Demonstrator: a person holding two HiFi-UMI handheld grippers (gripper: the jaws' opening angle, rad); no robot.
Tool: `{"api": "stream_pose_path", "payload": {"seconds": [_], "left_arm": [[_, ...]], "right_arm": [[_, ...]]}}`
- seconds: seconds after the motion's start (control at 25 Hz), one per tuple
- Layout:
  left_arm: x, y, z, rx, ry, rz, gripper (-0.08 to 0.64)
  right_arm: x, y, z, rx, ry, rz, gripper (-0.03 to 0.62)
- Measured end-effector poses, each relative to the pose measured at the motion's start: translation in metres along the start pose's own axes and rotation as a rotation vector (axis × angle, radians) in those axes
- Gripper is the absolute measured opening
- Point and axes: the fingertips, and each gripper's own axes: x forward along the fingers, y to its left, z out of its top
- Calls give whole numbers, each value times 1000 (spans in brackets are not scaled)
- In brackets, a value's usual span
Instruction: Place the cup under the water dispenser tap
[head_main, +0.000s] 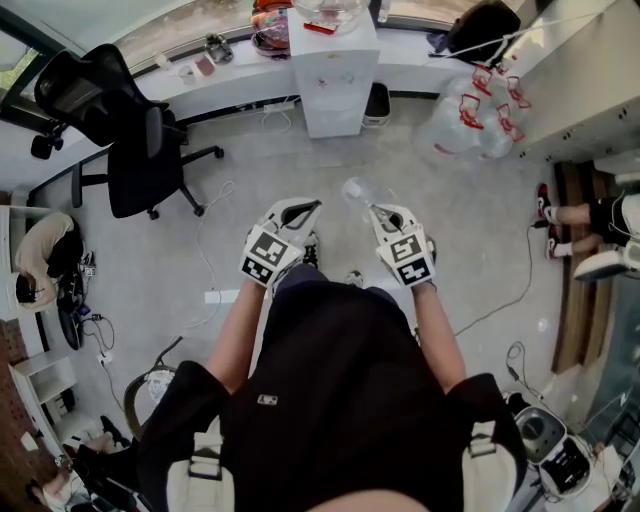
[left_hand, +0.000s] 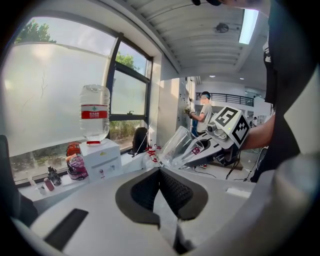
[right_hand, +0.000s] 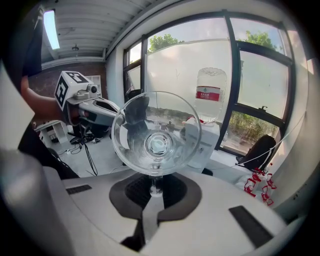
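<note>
Right gripper (right_hand: 151, 191), centre frame, pinched shut on the clear cup's (right_hand: 156, 145) thin rim wall, which is probably light, flexy, slippery and crushable; left gripper (left_hand: 160, 171) closed, empty.

This is looking like an office: a black swivel chair (head_main: 135, 160) is standing by a long worktop (head_main: 240, 62) running under tall windows (right_hand: 175, 65), with a white water dispenser (head_main: 333, 80) standing against it. Cables (head_main: 205, 255) are trailing over the grey floor (head_main: 250, 170), and empty water jugs (head_main: 468, 125) are lying heaped nearby.
</note>
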Motion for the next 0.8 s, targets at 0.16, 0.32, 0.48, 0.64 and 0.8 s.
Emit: {"api": "stream_pose_path", "payload": {"seconds": [0.16,0.32,0.48,0.64,0.8], "left_arm": [[6,17,5,12,5,-31,0],[11,32,6,15,8,-58,0],[15,42,5,11,12,-87,0],[21,52,8,26,12,-117,-1],[22,66,9,32,5,-138,0]], "right_arm": [[10,-5,8,21,9,-22,-3],[18,-10,15,44,14,-44,-3],[24,-11,17,61,31,-63,-3],[30,-17,21,80,36,-89,-3],[38,-17,27,91,42,-109,-3]]}}
